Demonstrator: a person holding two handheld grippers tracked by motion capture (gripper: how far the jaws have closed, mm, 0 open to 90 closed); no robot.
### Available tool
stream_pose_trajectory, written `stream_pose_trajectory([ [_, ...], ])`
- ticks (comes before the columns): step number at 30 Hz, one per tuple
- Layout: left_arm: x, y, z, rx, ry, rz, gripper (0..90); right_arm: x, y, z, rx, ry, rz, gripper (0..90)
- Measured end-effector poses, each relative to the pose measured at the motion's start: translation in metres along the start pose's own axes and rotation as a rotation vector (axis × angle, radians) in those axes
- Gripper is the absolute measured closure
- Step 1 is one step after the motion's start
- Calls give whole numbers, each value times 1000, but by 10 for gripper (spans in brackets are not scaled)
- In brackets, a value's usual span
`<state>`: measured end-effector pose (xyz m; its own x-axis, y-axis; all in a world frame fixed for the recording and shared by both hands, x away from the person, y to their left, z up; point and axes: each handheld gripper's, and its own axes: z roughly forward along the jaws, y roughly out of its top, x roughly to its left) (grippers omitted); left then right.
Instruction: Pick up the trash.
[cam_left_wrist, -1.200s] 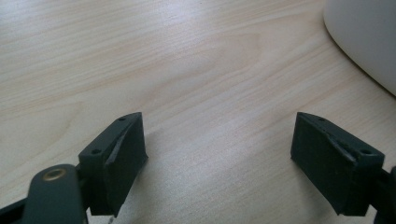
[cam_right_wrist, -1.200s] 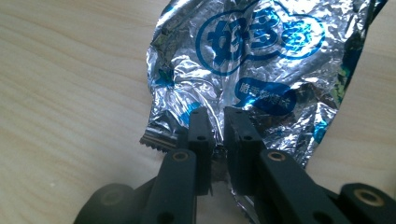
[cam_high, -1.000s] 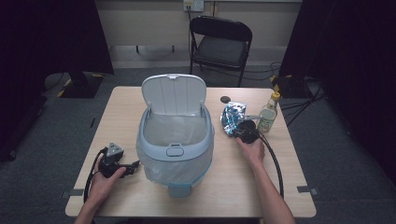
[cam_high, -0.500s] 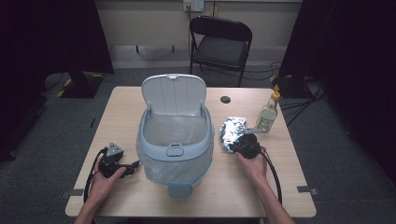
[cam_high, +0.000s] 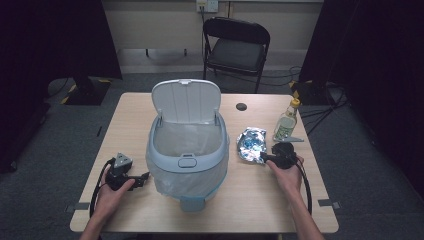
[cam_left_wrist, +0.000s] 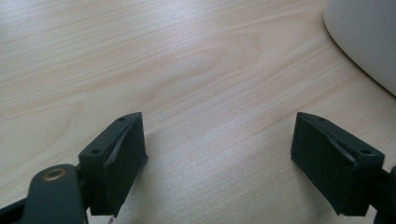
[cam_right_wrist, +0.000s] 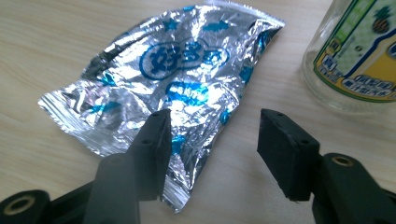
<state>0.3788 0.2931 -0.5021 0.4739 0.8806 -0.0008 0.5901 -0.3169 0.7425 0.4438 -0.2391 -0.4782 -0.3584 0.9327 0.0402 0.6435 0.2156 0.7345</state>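
Dark curtains and a black folding chair (cam_high: 235, 47) stand behind the light wooden counter (cam_high: 150, 107). In the middle of the counter stands a pale blue bin (cam_high: 186, 150) with its lid up and a clear liner inside. To its right a silver and blue foil packet (cam_high: 251, 145) lies flat on the counter, beside a glass bottle (cam_high: 286, 122) with a yellow cap. The right gripper (cam_right_wrist: 210, 140) has just been opening its fingers; they are half apart, one over the packet's near edge, and do not press it. The left gripper (cam_left_wrist: 219, 149) rests near the bin, fingers wide and empty.
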Motion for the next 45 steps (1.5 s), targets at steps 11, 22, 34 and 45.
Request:
stream_pose_trajectory([
  [11, 0, 0, 0, 0, 0, -1, 175, 6, -10, 12, 13, -21, -48, 474],
  [22, 0, 0, 0, 0, 0, 0, 175, 13, -7, 14, 9, 18, -86, 861],
  [34, 0, 0, 0, 0, -1, 1, 175, 12, -7, 14, -1, 40, -40, 900],
  [45, 0, 0, 0, 0, 0, 1, 175, 11, -4, -5, -70, 76, -17, 900],
])
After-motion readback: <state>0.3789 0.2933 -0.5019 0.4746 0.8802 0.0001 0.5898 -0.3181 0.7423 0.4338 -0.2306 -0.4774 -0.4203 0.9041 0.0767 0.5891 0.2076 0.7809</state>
